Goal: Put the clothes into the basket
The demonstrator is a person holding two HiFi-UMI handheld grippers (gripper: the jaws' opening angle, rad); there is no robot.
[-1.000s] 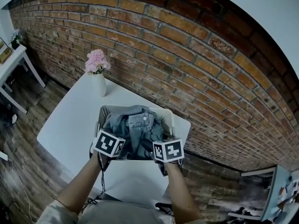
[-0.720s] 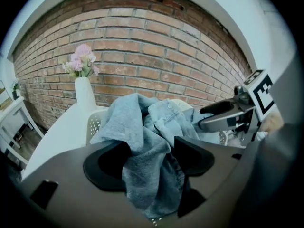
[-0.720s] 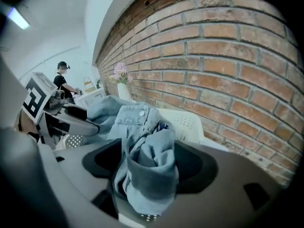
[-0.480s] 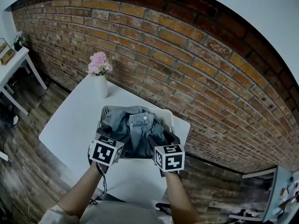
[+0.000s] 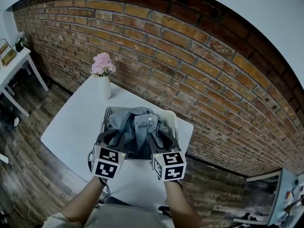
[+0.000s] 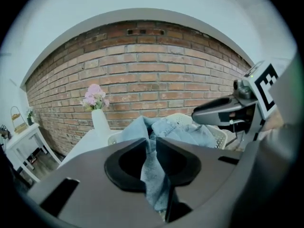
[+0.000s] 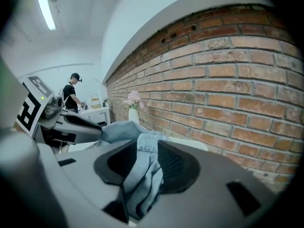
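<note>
The left gripper (image 6: 151, 144) and right gripper (image 7: 147, 152) have just closed, each now clamped on a fold of the denim shirt (image 5: 137, 127), and both have risen. The shirt hangs over the basket (image 5: 172, 118) on the table (image 5: 71, 127), apparently being resettled inside.

left gripper (image 6: 152, 142): just closed onto denim (image 6: 155, 175) | right gripper (image 7: 148, 147): just closed onto denim

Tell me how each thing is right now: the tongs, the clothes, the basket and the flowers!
Left tongs: just been closing, shut on denim clothes.
Right tongs: just been closing, shut on denim clothes.
Denim clothes: bunched up in the basket, pinched at two spots.
Basket: upright on the table, holding clothes.
Flower vase: upright, flowers inside.
</note>
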